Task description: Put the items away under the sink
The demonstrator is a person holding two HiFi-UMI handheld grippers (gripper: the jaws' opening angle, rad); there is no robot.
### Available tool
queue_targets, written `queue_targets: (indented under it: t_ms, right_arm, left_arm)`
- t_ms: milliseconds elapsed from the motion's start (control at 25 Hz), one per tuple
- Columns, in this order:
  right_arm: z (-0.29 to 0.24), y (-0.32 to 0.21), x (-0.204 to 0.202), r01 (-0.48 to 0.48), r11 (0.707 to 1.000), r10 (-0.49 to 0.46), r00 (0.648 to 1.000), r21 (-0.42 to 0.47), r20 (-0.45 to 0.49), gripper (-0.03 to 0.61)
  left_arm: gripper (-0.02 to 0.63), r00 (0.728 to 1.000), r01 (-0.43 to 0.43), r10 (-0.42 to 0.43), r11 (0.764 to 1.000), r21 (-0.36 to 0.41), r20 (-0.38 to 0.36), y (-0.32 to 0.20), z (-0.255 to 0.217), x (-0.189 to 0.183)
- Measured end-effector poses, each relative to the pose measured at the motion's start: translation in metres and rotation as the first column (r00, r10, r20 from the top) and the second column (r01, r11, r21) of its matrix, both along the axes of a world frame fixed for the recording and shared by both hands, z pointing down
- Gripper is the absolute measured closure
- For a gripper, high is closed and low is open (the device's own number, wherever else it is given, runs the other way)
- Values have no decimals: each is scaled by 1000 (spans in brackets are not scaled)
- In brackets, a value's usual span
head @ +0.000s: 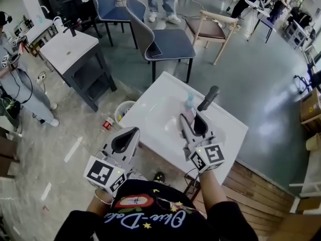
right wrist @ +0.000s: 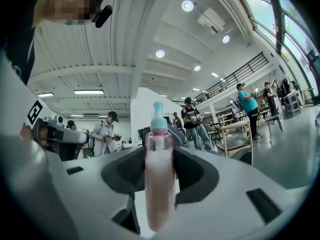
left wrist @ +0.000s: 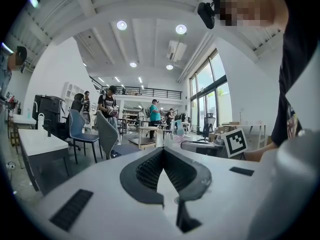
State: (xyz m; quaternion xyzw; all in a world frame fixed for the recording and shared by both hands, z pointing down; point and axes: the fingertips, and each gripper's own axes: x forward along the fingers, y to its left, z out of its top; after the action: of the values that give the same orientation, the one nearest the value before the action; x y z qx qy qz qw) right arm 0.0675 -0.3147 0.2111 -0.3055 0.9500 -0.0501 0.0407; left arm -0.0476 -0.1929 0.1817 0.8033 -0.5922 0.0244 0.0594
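Large open lab or test hall, not a home. Freestanding sink table [head: 150, 107] on bare grey floor [head: 261, 84], second sink unit [head: 70, 46] nearby, office chairs [head: 168, 44], cardboard box [head: 311, 107], person [head: 20, 84] wearing a headset. High white ceiling, round lights [left wrist: 122, 25], mezzanine railing [left wrist: 145, 90], tall windows [left wrist: 205, 79].

Pink bottle [right wrist: 159, 184], blue pump [right wrist: 158, 118], seemingly white sink [head: 150, 115]
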Motion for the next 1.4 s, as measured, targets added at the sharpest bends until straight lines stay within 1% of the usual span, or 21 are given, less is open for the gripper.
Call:
queue_targets:
  t_ms: [200, 360, 480, 800, 1120, 1400]
  right_arm:
    - [-3, 7, -1, -32, 999, 32, 999, 6, -5, 393]
    - [-5, 17, 0, -78, 997, 78, 997, -3, -4, 393]
    - [-9, 25, 0, -110, 994, 110, 994, -3, 2, 393]
    - [-9, 52, -4, -152, 988, 152, 988, -3, -8, 393]
    - [-15, 69, -4, -169, 986, 169, 986, 1, -4, 393]
    - [-18, 88, -15, -168, 986, 168, 986, 9, 4, 393]
  left_arm:
    - [606, 1000, -28, 28, 1000, -6, -5, 2, 1, -9]
    - [606, 997, -71, 71, 997, -22, -5, 11, 2, -15]
    - [606, 996, -87, 86, 996, -31, -8, 16, 3, -24]
    - [606, 992, -129, 128, 991, -20, -14, 32, 2, -35]
    - [606, 991, -135, 134, 991, -11, -18, 50, -3, -39]
    - [606, 992, -121, 121, 993, 2, -23, 69, -2, -53]
